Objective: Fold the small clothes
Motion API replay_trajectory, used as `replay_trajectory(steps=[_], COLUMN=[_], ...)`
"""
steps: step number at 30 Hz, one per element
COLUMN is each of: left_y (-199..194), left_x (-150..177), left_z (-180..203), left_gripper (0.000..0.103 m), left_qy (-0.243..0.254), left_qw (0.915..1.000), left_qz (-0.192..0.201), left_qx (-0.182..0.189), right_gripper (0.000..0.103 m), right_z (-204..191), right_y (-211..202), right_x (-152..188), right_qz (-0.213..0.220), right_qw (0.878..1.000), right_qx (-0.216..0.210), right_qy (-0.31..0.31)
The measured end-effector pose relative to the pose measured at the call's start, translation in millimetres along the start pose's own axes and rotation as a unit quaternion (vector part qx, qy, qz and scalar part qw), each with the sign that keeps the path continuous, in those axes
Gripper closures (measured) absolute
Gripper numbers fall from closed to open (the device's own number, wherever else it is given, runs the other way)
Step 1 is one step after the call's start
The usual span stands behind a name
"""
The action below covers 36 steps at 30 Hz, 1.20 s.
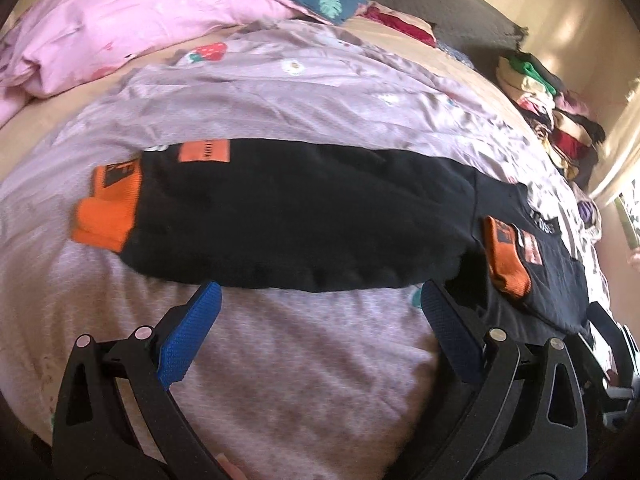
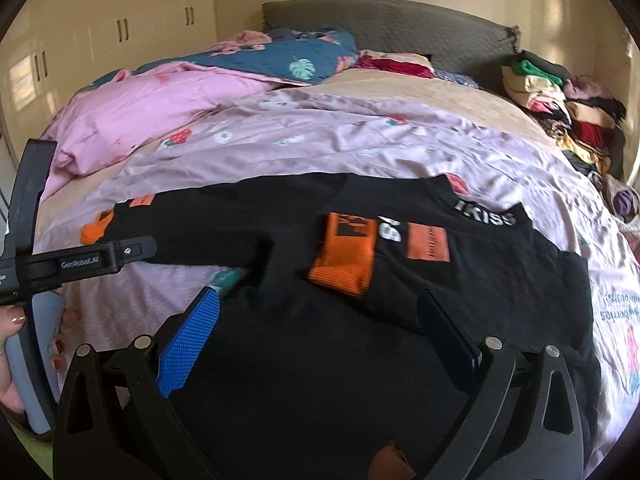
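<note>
A black sweatshirt (image 1: 296, 220) with orange cuffs and orange patches lies spread on the mauve bedsheet (image 1: 280, 360). One sleeve stretches left, ending in an orange cuff (image 1: 108, 212). The other sleeve is folded over the body, its orange cuff (image 2: 344, 256) next to white lettering at the collar. My left gripper (image 1: 320, 300) is open and empty, just in front of the stretched sleeve's near edge. My right gripper (image 2: 320, 304) is open and empty, hovering over the sweatshirt body (image 2: 304, 360). The left gripper's black body (image 2: 80, 260) shows at the left of the right wrist view.
A pink duvet (image 1: 132, 28) and a blue leaf-print cover (image 2: 304, 60) are bunched at the back left. A pile of mixed clothes (image 2: 568, 108) sits at the back right by the grey headboard (image 2: 400, 24). Cupboards stand along the left wall.
</note>
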<state>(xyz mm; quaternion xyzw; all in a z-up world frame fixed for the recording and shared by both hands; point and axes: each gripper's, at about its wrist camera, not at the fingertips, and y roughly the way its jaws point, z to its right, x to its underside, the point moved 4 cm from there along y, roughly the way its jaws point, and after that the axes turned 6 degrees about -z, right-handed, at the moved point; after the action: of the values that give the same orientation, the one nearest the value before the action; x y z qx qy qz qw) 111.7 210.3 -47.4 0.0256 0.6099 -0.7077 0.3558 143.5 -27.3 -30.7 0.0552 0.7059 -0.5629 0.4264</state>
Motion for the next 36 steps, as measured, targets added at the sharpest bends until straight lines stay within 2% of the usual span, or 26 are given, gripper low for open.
replay_trajectory(steps=[4,14,25,27,29,30,32,34,36], left_y=[3,12,20,22,22,22,15,11,3], left_x=[-2,-6,-23,-28,-32,-35,-37,-38,-39], left_z=[-15,-54,-94,-101,-107,-111,-120,-123,-121], left_gripper=[0.010,0.010,0.010,0.017,0.030,0.043,0.083,0.094,0.097], left_qy=[-0.020,-0.072,-0.134,-0.145,-0.154,-0.161,-0.174,-0.179,-0.178], left_qw=[0.9997,0.9968,0.9901,0.9884,0.9865,0.9849,0.9807,0.9799,0.9793], left_qz=[-0.002,-0.004,0.027,0.032,0.040,0.048,0.072,0.081,0.094], left_qx=[-0.012,-0.032,-0.030,-0.034,-0.039,-0.044,-0.052,-0.036,-0.019], right_gripper=[0.004,0.005,0.005,0.005,0.005,0.005,0.005,0.005,0.005], right_z=[-16,-22,-22,-22,-21,-21,-20,-18,-16], right_y=[2,5,9,10,11,11,11,11,10], right_x=[-3,0,5,7,8,9,10,11,12], right_qz=[-0.001,-0.007,-0.012,-0.012,-0.013,-0.013,-0.014,-0.015,-0.013], right_qw=[1.000,1.000,1.000,1.000,1.000,1.000,1.000,1.000,1.000], right_qx=[-0.005,-0.004,-0.006,-0.005,-0.006,-0.007,-0.008,-0.008,-0.009], right_qy=[-0.015,-0.020,-0.015,-0.014,-0.011,-0.011,-0.009,-0.006,-0.001])
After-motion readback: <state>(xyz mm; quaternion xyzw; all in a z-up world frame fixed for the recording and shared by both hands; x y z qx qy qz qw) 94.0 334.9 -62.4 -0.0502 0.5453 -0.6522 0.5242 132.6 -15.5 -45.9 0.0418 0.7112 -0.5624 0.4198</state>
